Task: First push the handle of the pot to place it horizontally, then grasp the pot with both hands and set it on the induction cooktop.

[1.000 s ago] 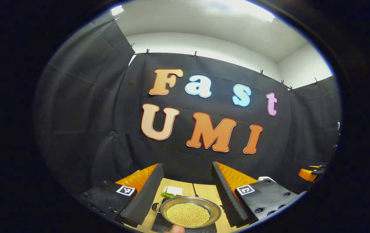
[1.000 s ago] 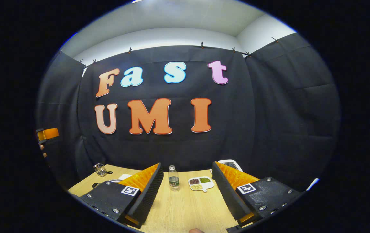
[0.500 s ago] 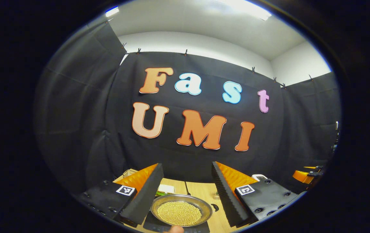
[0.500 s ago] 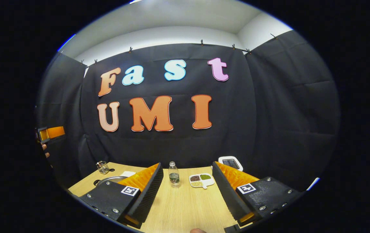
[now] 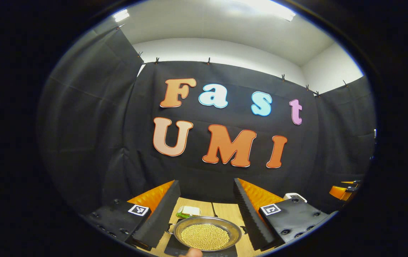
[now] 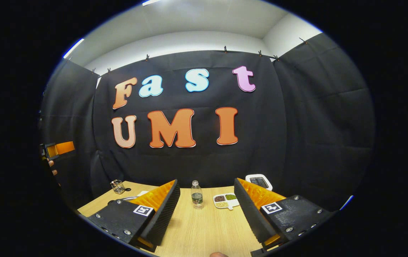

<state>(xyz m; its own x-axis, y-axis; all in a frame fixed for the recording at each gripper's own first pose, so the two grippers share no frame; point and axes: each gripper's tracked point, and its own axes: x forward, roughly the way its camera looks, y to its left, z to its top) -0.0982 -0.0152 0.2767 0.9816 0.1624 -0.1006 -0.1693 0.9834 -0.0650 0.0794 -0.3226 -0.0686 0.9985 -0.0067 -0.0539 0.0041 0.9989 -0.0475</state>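
Little has moved beyond camera drift: the left gripper (image 5: 205, 200) has swung a touch, so the pot (image 5: 207, 233) slid from nearer its left finger back toward the middle of the gap, and the right gripper (image 6: 205, 200) tipped slightly, the bottle (image 6: 197, 194) and snack tray (image 6: 226, 201) sitting a shade lower. Both grippers stand wide apart, holding nothing, raised above the table (image 6: 204, 228). The pot, full of yellow beans, already rests on the dark cooktop (image 5: 175, 248), one side handle (image 5: 171, 228) showing at its left rim. Judging by that, the placing looks done and the grippers are backing away; no further grasp seems needed. A fingertip (image 5: 191, 252) shows at the bottom edge.
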